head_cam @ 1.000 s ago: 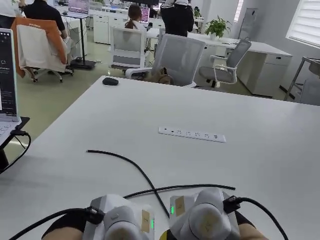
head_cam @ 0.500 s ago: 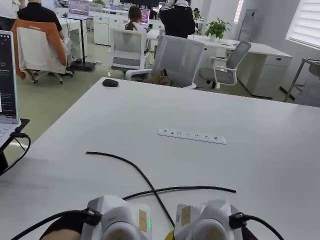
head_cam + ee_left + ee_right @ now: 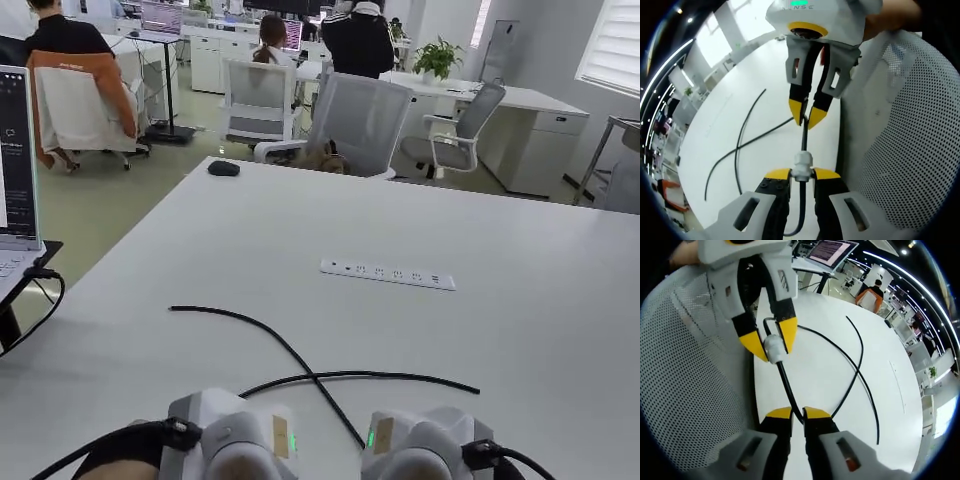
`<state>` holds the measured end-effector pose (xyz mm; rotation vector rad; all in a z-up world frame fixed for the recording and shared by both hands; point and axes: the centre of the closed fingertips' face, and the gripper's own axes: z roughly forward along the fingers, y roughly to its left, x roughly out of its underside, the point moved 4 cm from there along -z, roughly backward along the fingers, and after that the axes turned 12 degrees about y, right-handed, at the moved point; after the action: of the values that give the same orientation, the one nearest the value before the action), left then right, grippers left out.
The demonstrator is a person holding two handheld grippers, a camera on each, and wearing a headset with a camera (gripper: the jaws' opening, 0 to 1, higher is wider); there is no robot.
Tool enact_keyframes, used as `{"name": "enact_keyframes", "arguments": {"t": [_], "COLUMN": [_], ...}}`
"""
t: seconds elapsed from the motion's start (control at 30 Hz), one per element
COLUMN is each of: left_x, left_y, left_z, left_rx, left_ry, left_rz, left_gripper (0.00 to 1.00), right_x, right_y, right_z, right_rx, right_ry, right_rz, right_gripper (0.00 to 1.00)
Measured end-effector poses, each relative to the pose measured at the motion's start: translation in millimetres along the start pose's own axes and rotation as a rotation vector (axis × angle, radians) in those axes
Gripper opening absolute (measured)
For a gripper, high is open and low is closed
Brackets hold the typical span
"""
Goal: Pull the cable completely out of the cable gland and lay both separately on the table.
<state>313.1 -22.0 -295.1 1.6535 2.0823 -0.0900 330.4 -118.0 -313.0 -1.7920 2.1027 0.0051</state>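
In the left gripper view my left gripper (image 3: 801, 173) is shut on the white cable gland (image 3: 802, 164). The black cable (image 3: 804, 137) rises out of it into my right gripper (image 3: 807, 114), which is shut on it a short way off. In the right gripper view my right gripper (image 3: 797, 413) pinches the cable (image 3: 786, 382) below the gland (image 3: 773, 347), held by the left gripper (image 3: 771, 342). A short cable stub hooks out behind the gland. Both white housings, the left (image 3: 235, 445) and the right (image 3: 425, 452), sit at the table's near edge. The cable's free length (image 3: 260, 330) lies on the table.
A second black cable (image 3: 400, 377) crosses the first on the white table (image 3: 520, 340). Farther back lie a white power strip (image 3: 388, 274) and a dark mouse (image 3: 222, 168). A laptop (image 3: 15, 180) stands at the left. White perforated mesh (image 3: 900, 125) is beside the grippers.
The right gripper's housing has dropped lower and a little to the right, away from the left one. The left gripper has barely moved. The camera has shifted slightly.
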Motion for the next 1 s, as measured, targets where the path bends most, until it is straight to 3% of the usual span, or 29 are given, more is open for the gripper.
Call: {"name": "enact_keyframes", "arguments": {"t": [0.03,0.1,0.3,0.43,0.47,0.63,0.7,0.77,0.87,1.0], "left_x": [0.4,1.2,0.0,-2.7,-3.6,-3.8,-3.9,-4.5,-4.2,-3.5], "left_y": [0.2,0.1,-2.0,-4.6,-5.3,-7.1,-8.3,-8.7,-8.5,-7.6], "left_z": [-0.1,-0.3,0.7,0.6,0.4,2.6,2.4,2.3,2.9,3.2], "left_rx": [-0.002,-0.007,-0.008,0.007,0.009,0.016,0.019,0.019,0.021,0.017], "left_ry": [0.003,0.012,0.019,0.005,0.0,-0.001,-0.002,-0.004,-0.001,0.005], "left_rz": [-0.005,-0.001,0.011,0.009,0.01,0.019,0.026,0.028,0.027,0.028], "left_gripper": [0.18,0.18,0.18,0.18,0.18,0.18,0.18,0.18,0.18,0.18], "right_x": [6.7,15.1,24.2,5.1,-2.8,-30.1,-34.5,-33.2,-31.3,-26.7], "right_y": [-1.6,-4.0,-8.2,-4.5,-2.2,14.7,17.8,17.9,23.2,20.2], "right_z": [1.3,3.7,5.8,4.1,2.1,-4.8,-7.0,-6.2,-4.5,-2.1], "right_rx": [0.002,0.001,0.011,0.029,0.032,-0.008,-0.001,-0.002,-0.051,-0.038], "right_ry": [0.036,0.086,0.128,0.049,0.019,-0.113,-0.13,-0.121,-0.124,-0.098], "right_rz": [0.049,0.07,0.088,0.037,0.007,-0.076,-0.123,-0.125,-0.133,-0.145], "right_gripper": [0.07,0.07,0.1,0.34,0.34,0.31,0.27,0.18,0.06,0.05]}}
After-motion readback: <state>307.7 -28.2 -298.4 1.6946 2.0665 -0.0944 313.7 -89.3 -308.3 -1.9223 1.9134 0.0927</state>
